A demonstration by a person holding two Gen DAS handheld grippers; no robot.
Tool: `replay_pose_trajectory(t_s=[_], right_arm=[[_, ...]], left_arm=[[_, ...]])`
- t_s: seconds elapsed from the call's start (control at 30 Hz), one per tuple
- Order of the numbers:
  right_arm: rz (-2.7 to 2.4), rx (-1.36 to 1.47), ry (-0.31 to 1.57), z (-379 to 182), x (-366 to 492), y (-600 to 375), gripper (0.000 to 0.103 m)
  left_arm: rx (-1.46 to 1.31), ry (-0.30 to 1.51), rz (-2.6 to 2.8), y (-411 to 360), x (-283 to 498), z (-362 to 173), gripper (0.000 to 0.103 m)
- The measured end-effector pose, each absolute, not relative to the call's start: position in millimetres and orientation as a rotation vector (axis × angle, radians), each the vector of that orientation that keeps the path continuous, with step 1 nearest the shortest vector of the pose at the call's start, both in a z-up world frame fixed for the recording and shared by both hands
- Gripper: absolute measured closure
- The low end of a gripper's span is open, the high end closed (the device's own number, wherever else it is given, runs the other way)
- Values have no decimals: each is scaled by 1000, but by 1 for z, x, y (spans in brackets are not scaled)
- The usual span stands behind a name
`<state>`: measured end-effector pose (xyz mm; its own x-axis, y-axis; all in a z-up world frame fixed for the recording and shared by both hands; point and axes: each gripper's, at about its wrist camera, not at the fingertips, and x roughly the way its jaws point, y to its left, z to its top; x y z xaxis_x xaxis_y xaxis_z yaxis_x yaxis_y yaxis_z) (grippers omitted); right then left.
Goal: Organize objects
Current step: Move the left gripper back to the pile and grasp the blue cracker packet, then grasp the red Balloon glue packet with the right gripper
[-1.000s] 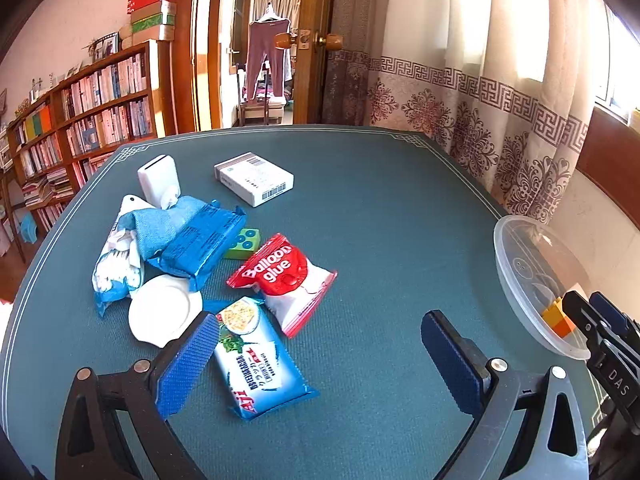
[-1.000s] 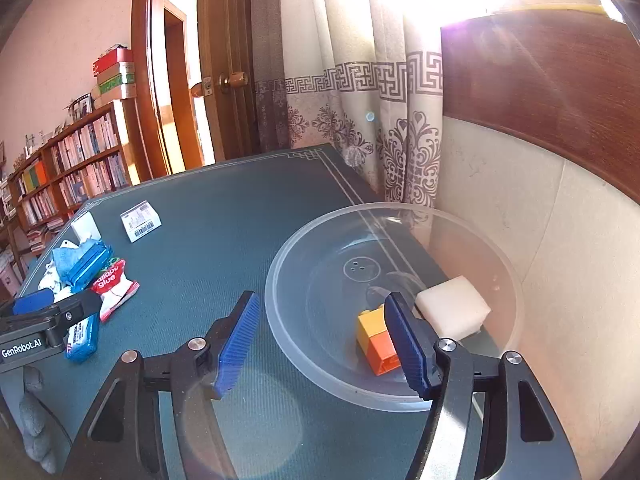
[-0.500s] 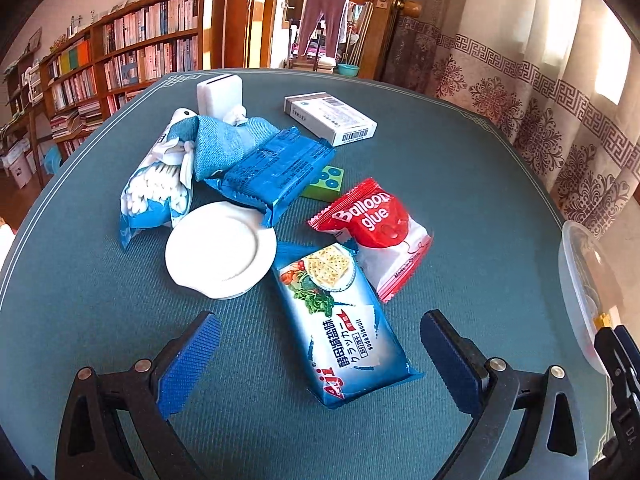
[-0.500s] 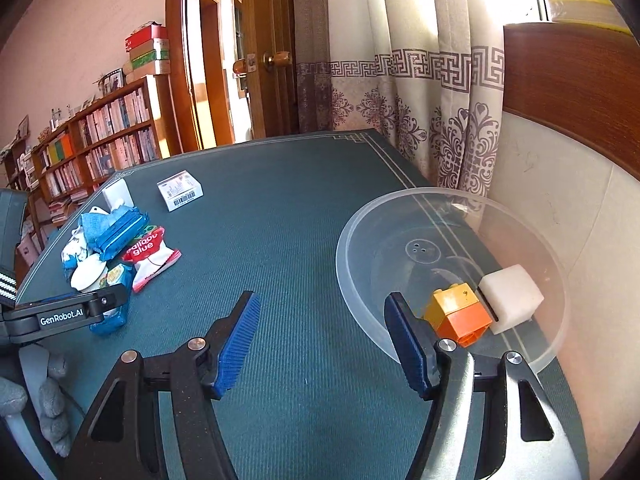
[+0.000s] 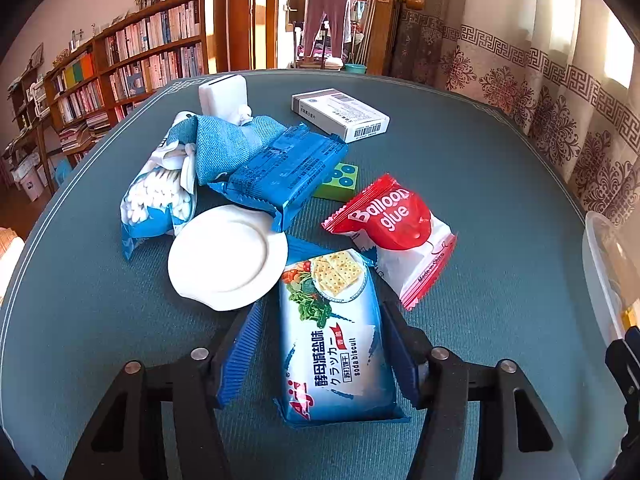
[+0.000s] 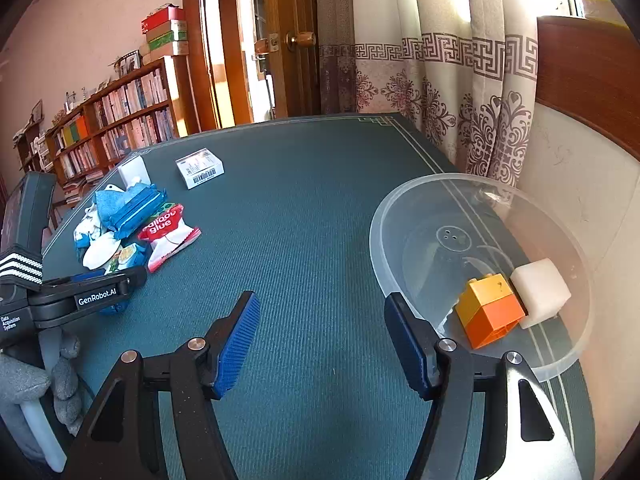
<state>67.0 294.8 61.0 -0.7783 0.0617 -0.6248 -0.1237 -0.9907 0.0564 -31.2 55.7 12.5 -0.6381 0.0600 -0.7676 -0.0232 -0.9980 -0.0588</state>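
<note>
A blue soda biscuit pack (image 5: 332,332) lies flat on the green table, lengthwise between the jaws of my left gripper (image 5: 320,320). Those jaws are closing: the right pad sits against the pack's side, and a narrow gap shows at the left pad (image 5: 240,352). My right gripper (image 6: 322,308) stands open over bare table with nothing between its fingers, just left of a clear plastic bowl (image 6: 384,216). In the bowl sit an orange-and-yellow block (image 6: 490,308) and a white cube (image 6: 540,292).
Beyond the pack lie a white plate (image 5: 228,256), a red Balloon glue bag (image 5: 396,232), a blue wrapper pack (image 5: 280,168), a cotton swab bag (image 5: 156,196), a green block (image 5: 340,178) and a white box (image 5: 340,114). A curtain and wall border the right.
My left gripper moved forward and down over the biscuit pack and its jaws narrowed around it. The right gripper drifted left, off the bowl, still equally wide.
</note>
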Motion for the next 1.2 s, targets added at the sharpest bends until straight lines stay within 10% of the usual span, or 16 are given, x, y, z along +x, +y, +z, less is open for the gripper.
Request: replay_pose_trajectory(t_s=[0.17,1.2], right_arm=[[2908,-1069,155,63,56,288,37],[3197,-1506,65,45,-91,183,37]], left_arm=[[-1301,-29,2802,56,-26,14,58],[-1104,-135,2987,36,9,23,61]])
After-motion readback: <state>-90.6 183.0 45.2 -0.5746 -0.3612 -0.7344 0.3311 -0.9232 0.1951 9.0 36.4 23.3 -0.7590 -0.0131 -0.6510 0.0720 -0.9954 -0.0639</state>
